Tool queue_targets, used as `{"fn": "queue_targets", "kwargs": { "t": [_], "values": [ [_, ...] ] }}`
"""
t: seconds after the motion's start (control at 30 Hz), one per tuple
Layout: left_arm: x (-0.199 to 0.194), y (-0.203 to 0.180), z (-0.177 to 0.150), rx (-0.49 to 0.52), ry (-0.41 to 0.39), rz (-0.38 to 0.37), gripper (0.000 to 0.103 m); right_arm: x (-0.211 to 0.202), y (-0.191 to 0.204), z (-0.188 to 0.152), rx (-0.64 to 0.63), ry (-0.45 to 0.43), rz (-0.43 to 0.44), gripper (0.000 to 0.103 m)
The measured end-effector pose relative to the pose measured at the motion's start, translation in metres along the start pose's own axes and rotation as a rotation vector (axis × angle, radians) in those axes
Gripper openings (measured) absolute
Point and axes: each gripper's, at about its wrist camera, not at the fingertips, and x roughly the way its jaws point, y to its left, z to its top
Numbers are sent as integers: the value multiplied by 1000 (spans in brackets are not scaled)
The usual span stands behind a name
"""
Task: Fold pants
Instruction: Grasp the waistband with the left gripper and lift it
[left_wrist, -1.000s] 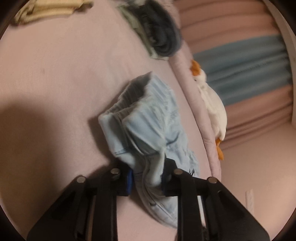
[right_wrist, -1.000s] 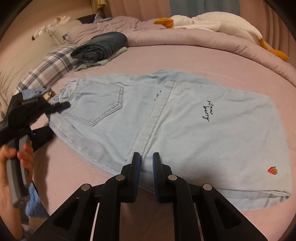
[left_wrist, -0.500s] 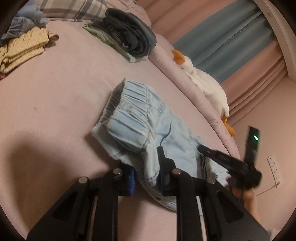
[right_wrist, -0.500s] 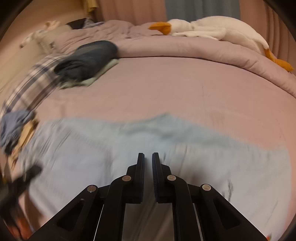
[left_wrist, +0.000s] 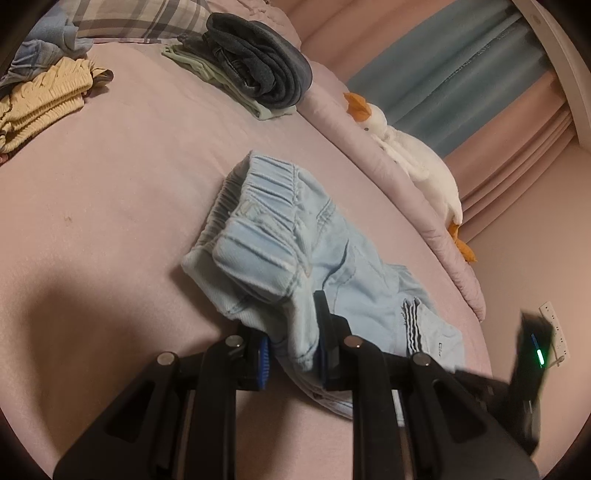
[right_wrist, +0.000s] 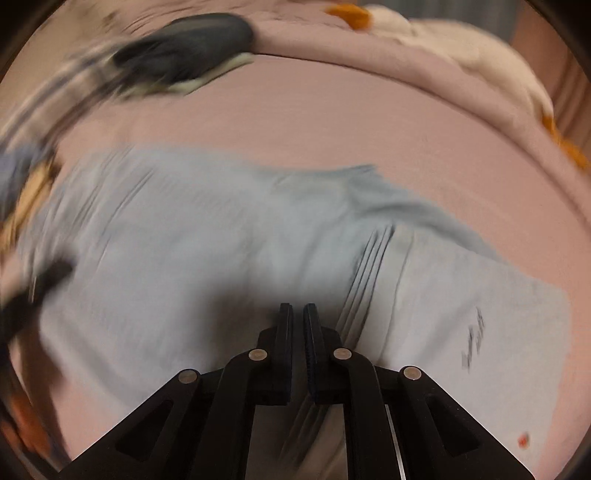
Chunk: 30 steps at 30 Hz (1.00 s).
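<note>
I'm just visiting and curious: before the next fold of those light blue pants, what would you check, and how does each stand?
1. Left gripper clamps the waistband of the pants: ok.
2. Right gripper holding cloth: cannot tell; its jaws are nearly shut above the pants and the view is blurred.
3. Pants lying flat: not ok, the waistband end is bunched.
4. Bed bare beside the pants: ok.
5. Folded dark clothes and plush goose apart from the pants: ok.

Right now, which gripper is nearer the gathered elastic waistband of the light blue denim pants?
Left. The left gripper clamps fabric beside the waistband; the right gripper holds the far hem end.
</note>
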Motion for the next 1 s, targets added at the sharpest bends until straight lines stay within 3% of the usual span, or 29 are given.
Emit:
{"fn": "queue_targets", "kwargs": {
  "t": [0.23,0.37,0.6,0.7,0.8,0.93,1.0],
  "values": [
    [1,-3,-1,8,5,10,20,-19,7,-41,-8,13,26,10],
    [1,-3,0,6,10,17,20,-14,13,-33,-2,13,14,10],
    [-1,-12,1,35,4,37,20,-22,11,-38,51,23,65,10],
    [-5,-15,2,41,-10,35,20,-21,13,-39,36,2,65,10],
    [-8,-19,4,60,-12,40,19,-41,-5,-37,110,-59,167,10],
    [-8,-24,4,71,-20,50,19,-61,-22,-38,144,-189,90,10],
    [-9,-26,5,72,-22,51,19,-50,-31,-39,183,-149,119,10]
  ]
}}
